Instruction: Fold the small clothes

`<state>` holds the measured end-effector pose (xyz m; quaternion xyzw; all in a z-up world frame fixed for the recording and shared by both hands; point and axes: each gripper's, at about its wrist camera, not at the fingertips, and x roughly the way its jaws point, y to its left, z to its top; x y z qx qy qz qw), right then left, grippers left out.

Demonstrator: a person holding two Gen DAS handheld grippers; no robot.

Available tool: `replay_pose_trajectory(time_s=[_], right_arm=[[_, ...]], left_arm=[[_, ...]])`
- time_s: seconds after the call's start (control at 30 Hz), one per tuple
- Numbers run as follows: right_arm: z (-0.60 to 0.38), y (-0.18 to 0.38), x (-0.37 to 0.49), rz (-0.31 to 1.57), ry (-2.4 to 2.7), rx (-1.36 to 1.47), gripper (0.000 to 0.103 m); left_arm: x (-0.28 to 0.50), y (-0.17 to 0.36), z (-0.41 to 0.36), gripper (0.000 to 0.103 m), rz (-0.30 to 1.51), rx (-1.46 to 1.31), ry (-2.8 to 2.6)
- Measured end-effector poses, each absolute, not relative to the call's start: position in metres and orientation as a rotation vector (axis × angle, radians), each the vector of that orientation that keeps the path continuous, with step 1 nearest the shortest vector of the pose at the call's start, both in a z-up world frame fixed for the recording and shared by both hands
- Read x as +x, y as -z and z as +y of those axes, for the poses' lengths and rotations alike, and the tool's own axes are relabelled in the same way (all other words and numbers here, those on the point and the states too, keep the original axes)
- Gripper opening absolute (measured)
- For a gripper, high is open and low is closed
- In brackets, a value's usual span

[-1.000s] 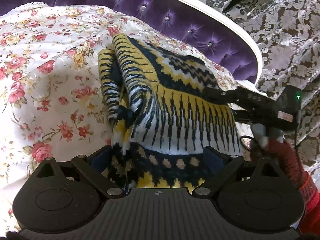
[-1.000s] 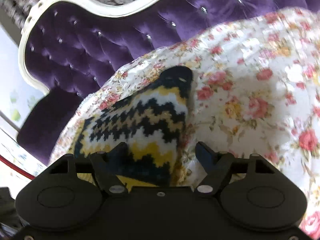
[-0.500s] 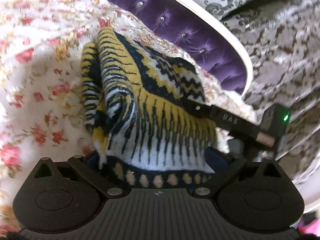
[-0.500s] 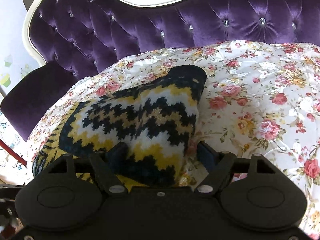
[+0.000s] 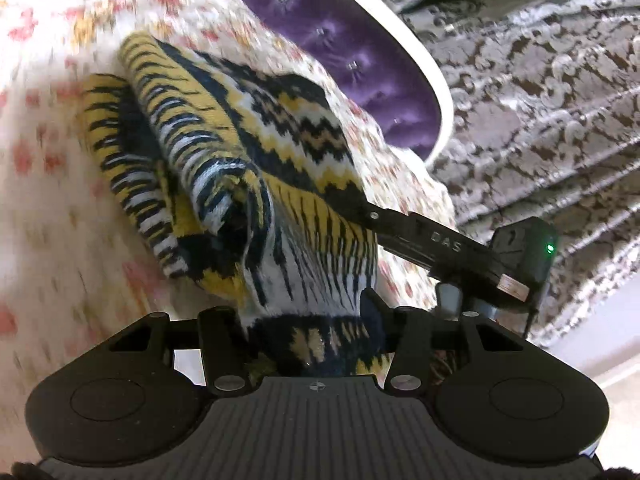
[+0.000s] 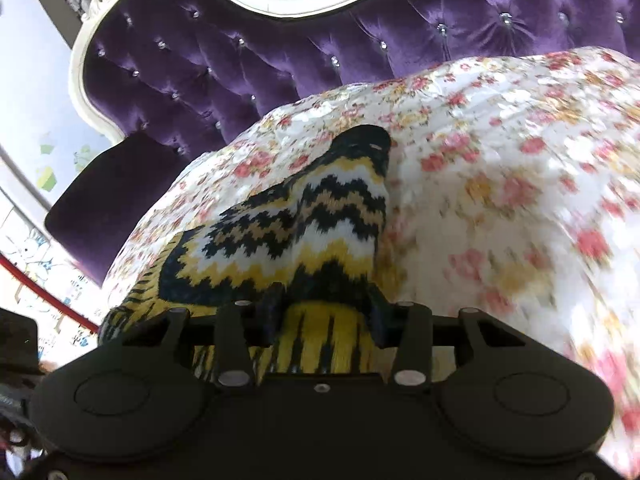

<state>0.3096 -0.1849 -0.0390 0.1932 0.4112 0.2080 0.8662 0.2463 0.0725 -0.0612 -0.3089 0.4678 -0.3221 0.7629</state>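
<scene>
A small knitted sweater (image 5: 256, 168) in yellow, black and white zigzag lies bunched on the floral bedspread (image 5: 48, 200). My left gripper (image 5: 308, 320) is shut on its patterned hem, which fills the gap between the fingers. The right gripper's body (image 5: 440, 248) shows in the left wrist view, reaching onto the sweater's right edge. In the right wrist view the sweater (image 6: 304, 232) rises as a folded peak, and my right gripper (image 6: 324, 312) is shut on its near edge.
A purple tufted headboard (image 6: 240, 52) with a white frame stands behind the bed. Patterned grey curtains (image 5: 540, 80) hang to the right. The floral bedspread (image 6: 520, 200) spreads wide around the sweater.
Both grippers have closed their fingers onto the sweater's edges. The left one has gathered the hem and lifted; the views have tilted and blurred with the motion.
</scene>
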Motion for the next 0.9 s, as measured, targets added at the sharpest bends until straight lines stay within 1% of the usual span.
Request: replay_pose_trajectory(time_s=[0.13,0.33,0.67,0.77,0.87,0.9], right_arm=[[-0.195,0.031,0.265,0.879,-0.449,0.408,0.052],[-0.186,0.029,0.202,0.926,-0.511,0.362,0.053],[-0.183,0.022,0.122,0.974,-0.592,0.357,0.055],[-0.182,0.02,0.105,0.977,-0.6,0.317,0.06],[-0.183,0.018,0.091,0.966,-0.586,0.293,0.067],[-0.185,0.017,0.087,0.959,-0.584,0.294,0.071]], left_arm=[[0.211,0.06,0.062,0.047,1.038,-0.67,0.742],[0.159,0.058,0.056,0.048,1.038,-0.703,0.775],[0.08,0.058,0.068,0.049,1.032,-0.698,0.7],[0.063,0.064,0.074,0.049,1.037,-0.665,0.639],[0.051,0.06,0.081,0.049,1.004,-0.677,0.586],[0.047,0.056,0.081,0.05,0.991,-0.656,0.566]])
